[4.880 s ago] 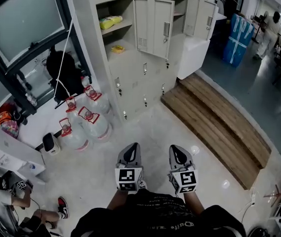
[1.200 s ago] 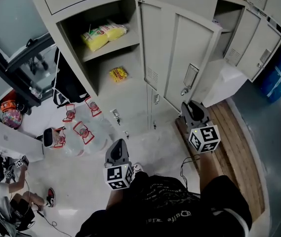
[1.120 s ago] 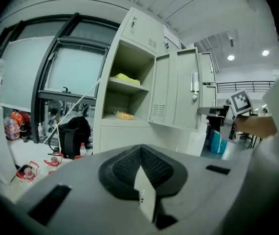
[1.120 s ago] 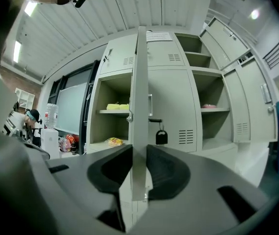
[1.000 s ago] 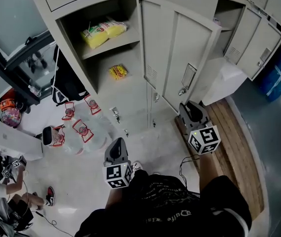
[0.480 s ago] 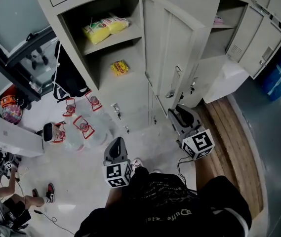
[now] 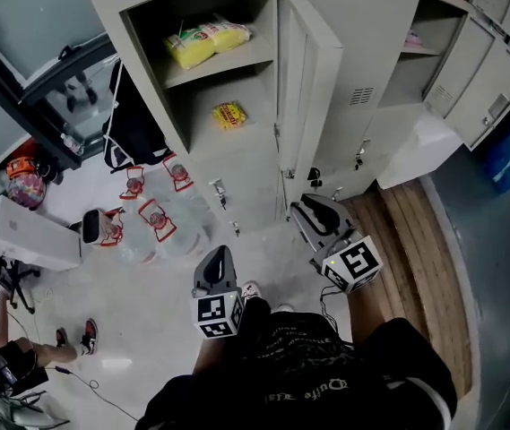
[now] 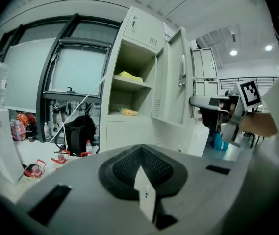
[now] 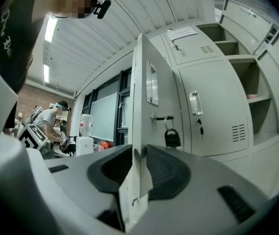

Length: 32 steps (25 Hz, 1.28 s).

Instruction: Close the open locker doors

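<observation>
A tall grey locker door [image 7: 313,88] stands about half open, edge-on in the head view. My right gripper [image 7: 304,211] is at its lower free edge. In the right gripper view the door's edge [image 9: 137,106] runs straight between the two dark pads, and my right gripper [image 9: 138,173] is shut on it; its jaws have just been closing a little with that edge between them. A padlock [image 9: 172,137] hangs on the door's hasp. My left gripper [image 7: 220,260] hangs low in front of me, shut and holding nothing, and shows as my left gripper [image 8: 141,173] in its own view.
Behind the door, the open compartment holds a yellow packet [image 7: 208,41] on its shelf and a smaller packet [image 7: 229,115] below. More open locker doors [image 7: 492,79] stand at the right. Water jugs [image 7: 160,231] and a black bag [image 7: 138,133] sit on the floor left; a wooden step [image 7: 416,240] lies right.
The locker door has swung leftward, from wide open to roughly half open. My right gripper moved left with its edge. The left gripper stayed where it was.
</observation>
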Each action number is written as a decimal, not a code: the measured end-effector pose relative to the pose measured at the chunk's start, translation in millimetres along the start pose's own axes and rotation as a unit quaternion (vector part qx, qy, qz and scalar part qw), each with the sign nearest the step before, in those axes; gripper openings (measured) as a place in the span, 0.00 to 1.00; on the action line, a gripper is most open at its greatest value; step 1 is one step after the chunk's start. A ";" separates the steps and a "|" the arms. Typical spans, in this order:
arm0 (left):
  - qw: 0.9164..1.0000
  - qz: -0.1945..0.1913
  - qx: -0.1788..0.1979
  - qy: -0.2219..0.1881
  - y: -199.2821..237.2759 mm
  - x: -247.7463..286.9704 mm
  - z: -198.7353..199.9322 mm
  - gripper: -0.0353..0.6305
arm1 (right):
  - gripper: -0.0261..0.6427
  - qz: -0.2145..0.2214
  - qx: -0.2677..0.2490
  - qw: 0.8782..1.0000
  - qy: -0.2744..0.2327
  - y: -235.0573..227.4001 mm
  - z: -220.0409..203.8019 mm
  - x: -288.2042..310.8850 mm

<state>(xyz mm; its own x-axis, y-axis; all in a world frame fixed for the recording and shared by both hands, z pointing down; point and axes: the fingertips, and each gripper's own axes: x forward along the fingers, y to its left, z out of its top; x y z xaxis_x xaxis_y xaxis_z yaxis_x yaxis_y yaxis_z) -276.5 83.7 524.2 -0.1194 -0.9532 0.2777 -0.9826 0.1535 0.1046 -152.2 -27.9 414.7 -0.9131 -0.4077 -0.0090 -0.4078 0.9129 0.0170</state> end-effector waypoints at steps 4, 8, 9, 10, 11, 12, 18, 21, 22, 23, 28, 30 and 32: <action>1.000 0.012 0.001 -0.003 8.5 -2.1 -0.1 0.06 | 0.16 0.021 0.005 1.000 -0.002 13.2 -0.2 14.0; 1.000 0.022 -0.003 -0.010 18.0 -2.7 2.6 0.06 | 0.13 0.023 0.005 1.000 0.010 23.6 -6.0 25.8; 1.000 0.023 -0.002 -0.010 19.6 -2.6 2.7 0.06 | 0.13 0.022 0.006 1.000 0.008 26.9 -7.5 29.0; 1.000 0.023 -0.003 -0.010 21.3 -2.5 2.7 0.06 | 0.13 0.021 0.006 1.000 0.003 30.3 -7.9 32.9; 1.000 0.024 -0.003 -0.009 23.2 -2.0 2.6 0.06 | 0.13 0.020 0.003 1.000 -0.001 33.6 -7.6 37.4; 1.000 0.025 -0.004 -0.009 25.2 -1.3 2.7 0.06 | 0.13 0.019 0.000 1.000 -0.003 36.6 -7.2 42.3; 0.999 0.035 -0.009 -0.021 41.5 2.7 5.9 0.06 | 0.13 0.019 0.004 1.000 -0.013 51.4 -8.1 69.9; 0.999 0.043 -0.015 -0.025 53.3 3.8 8.2 0.06 | 0.12 0.026 0.001 1.000 -0.011 58.1 -9.2 85.5; 0.998 0.045 -0.017 -0.027 56.4 4.3 8.9 0.06 | 0.12 0.029 0.004 1.000 -0.010 59.6 -9.7 90.4; 0.998 0.046 -0.019 -0.027 59.2 4.9 9.3 0.06 | 0.12 0.031 0.009 0.999 -0.011 61.0 -10.0 95.5; 0.998 0.057 -0.026 -0.030 74.4 10.3 10.8 0.06 | 0.12 0.045 0.006 0.999 -0.012 67.4 -10.4 123.5; 0.997 0.062 -0.026 -0.033 81.7 12.8 13.6 0.06 | 0.12 0.050 -0.001 0.999 -0.011 70.0 -10.4 135.1; 0.997 0.063 -0.026 -0.035 87.5 16.2 15.6 0.06 | 0.12 0.052 -0.007 0.999 -0.011 71.9 -10.9 146.6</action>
<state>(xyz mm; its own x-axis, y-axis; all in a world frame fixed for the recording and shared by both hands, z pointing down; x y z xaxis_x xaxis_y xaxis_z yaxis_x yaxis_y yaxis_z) -366.7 77.7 522.9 -0.2523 -0.9411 0.2251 -0.9509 0.2842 0.1225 -315.4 -22.2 425.5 -0.9501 -0.3107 -0.0275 -0.3115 0.9497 0.0330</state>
